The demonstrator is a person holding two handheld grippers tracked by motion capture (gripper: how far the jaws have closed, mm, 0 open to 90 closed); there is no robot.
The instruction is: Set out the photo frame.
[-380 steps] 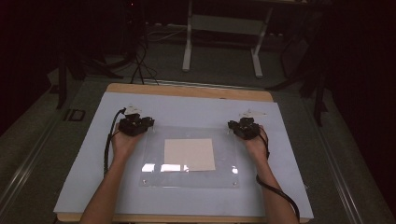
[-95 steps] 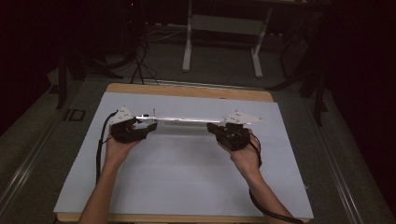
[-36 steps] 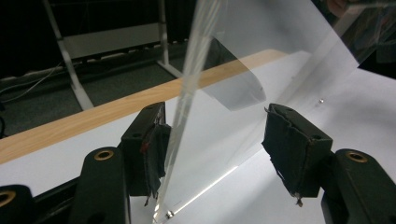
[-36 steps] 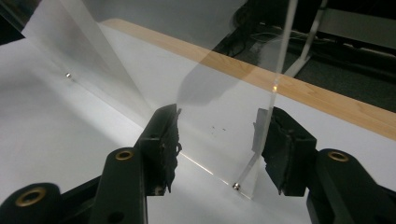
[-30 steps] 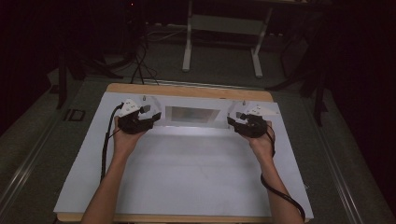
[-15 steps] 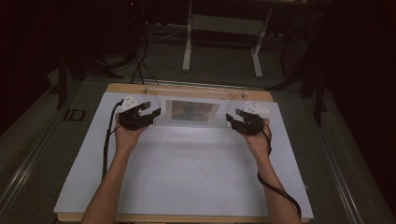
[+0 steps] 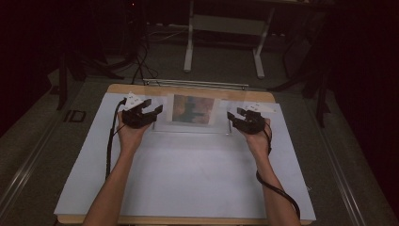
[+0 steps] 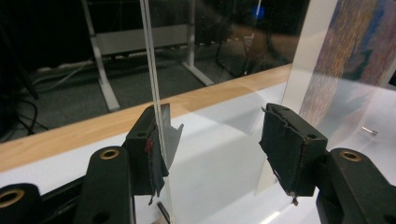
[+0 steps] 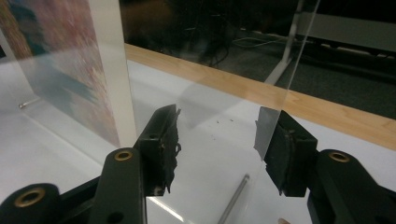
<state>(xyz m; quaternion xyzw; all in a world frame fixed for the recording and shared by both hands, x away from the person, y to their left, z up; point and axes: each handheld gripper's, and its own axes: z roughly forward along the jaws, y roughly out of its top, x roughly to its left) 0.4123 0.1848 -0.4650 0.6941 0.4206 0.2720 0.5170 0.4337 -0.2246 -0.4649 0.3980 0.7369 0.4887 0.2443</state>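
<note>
At twelve o'clock on the white table mat (image 7: 188, 179), near the wooden table edge (image 7: 188, 88), a clear acrylic picture frame (image 7: 162, 123) now stands upright, its colourful print (image 7: 190, 109) facing the person; seconds earlier it lay flat. Left gripper (image 7: 151, 109) at nine o'clock and right gripper (image 7: 234, 116) at three o'clock flank its ends, jaws wide, one pad apiece just beside the pane, neither clamping. Judged from this, the standing-up is done and release is under way.
</note>
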